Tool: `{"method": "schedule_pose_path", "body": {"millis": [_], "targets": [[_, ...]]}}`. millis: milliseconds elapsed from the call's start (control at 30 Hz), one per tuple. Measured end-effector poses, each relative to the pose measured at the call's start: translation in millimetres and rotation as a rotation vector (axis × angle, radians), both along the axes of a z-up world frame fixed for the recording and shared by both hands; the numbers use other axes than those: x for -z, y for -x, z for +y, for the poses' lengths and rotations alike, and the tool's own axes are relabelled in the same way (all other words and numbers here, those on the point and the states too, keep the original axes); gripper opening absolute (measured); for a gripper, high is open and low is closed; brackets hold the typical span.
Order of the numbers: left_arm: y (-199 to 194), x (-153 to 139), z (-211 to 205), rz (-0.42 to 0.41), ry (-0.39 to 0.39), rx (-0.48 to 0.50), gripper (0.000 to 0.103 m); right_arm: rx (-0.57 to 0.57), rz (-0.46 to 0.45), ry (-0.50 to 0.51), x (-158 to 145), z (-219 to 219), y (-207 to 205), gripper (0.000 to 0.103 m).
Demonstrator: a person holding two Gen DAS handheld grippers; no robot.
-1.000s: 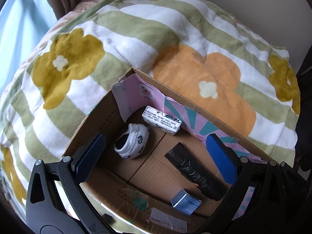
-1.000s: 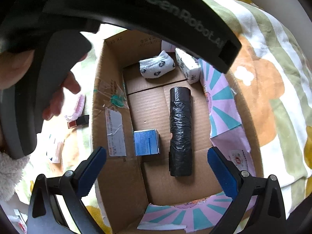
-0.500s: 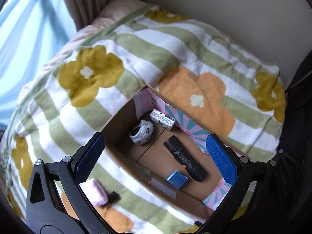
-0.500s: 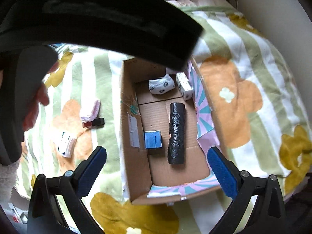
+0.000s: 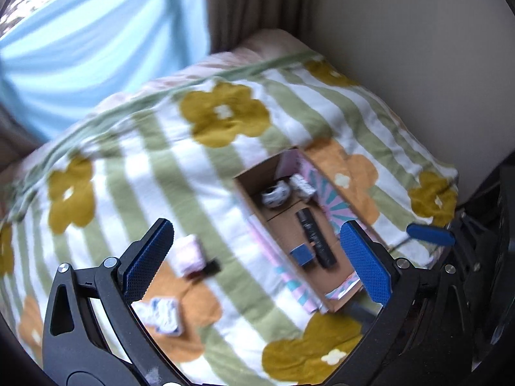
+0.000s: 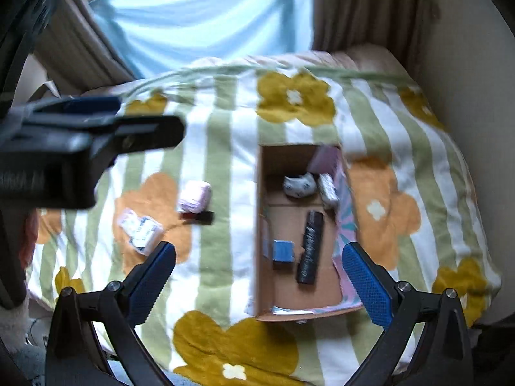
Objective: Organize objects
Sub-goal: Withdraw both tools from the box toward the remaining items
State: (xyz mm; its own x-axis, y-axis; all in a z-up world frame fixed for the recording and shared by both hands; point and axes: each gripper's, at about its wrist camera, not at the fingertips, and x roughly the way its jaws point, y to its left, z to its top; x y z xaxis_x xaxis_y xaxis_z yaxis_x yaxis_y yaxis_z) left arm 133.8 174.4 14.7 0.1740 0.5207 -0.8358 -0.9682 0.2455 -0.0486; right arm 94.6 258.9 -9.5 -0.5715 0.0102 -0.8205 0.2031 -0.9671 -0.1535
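An open cardboard box [image 5: 248,189] [image 6: 265,167] lies on a flowered bedspread. Inside it are a rolled white sock [image 5: 275,195] [image 6: 299,186], a white packet [image 5: 302,185] [image 6: 328,190], a black roll [image 5: 317,239] [image 6: 309,246] and a small blue box [image 5: 302,255] [image 6: 283,251]. Left of the box on the bed lie a pink bundle [image 5: 190,252] [image 6: 195,196], a small dark item [image 5: 210,268] [image 6: 199,217] and a blue-and-white packet [image 5: 162,317] [image 6: 140,230]. My left gripper [image 5: 256,262] and right gripper [image 6: 259,278] hang high above the bed, both open and empty.
The green-striped bedspread [image 5: 141,173] [image 6: 225,135] covers the bed. A light blue curtain [image 5: 80,41] [image 6: 206,13] and brown drapes [image 5: 257,3] hang behind. A beige wall [image 5: 412,51] runs on the right. The left gripper's body [image 6: 64,148] fills the right wrist view's left side.
Both grippers have pulled up and back from the box, so the whole bed and the loose items left of the box have come into view. Both stayed open.
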Motion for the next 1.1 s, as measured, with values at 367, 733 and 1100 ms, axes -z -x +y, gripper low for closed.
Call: {"method": "schedule_pose_path", "body": {"millis": [367,733,1100], "targets": [[123.8,-20.6,-99.2,-0.01,-0.062,-0.286,0.103,-0.17,0.029,0.064,-11.0,-83.4,-14.4,0.103],[183.9,-11.0,-176.3,-0.032,-0.125,-0.45,0.103,-0.184,0.061,0.053,-0.9,-109.2,-32.0,0.103],[213.5,1.9,-183.6,-0.037,-0.09,-0.468,0.103,-0.176,0.046,0.061,4.8,-114.2,-27.8,0.103]]}}
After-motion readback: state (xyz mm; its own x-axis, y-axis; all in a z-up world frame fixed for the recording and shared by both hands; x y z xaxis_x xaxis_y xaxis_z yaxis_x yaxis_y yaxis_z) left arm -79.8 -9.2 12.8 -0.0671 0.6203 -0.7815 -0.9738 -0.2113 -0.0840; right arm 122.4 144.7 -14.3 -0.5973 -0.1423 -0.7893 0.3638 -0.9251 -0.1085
